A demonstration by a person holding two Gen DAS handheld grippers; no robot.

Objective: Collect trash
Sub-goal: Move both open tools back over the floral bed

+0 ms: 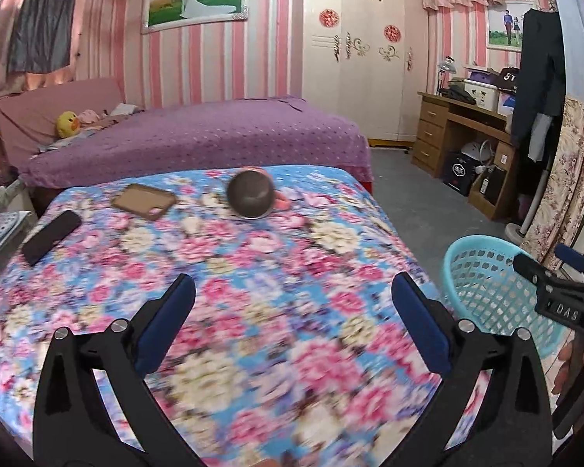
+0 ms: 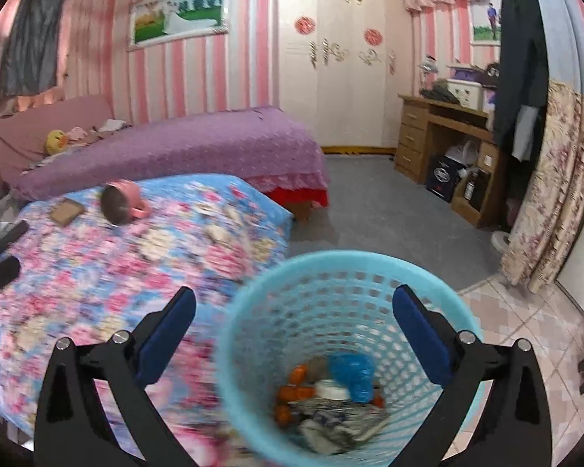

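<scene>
The left gripper (image 1: 292, 311) hangs over the floral cloth (image 1: 253, 292), jaws wide apart and holding nothing. The right gripper (image 2: 294, 321) is above the one blue basket (image 2: 249, 350) just beside the cloth's edge, jaws likewise spread and holding nothing. The trash (image 2: 331, 401) lies at the basket's bottom, a blurred heap with orange, blue and white pieces that can't be counted. Farther on the cloth lie three things: one dark remote (image 1: 50, 236), one brown case (image 1: 144, 201), and one pink mug (image 1: 251, 193) on its side. Beyond stands one purple bed (image 1: 214, 136).
</scene>
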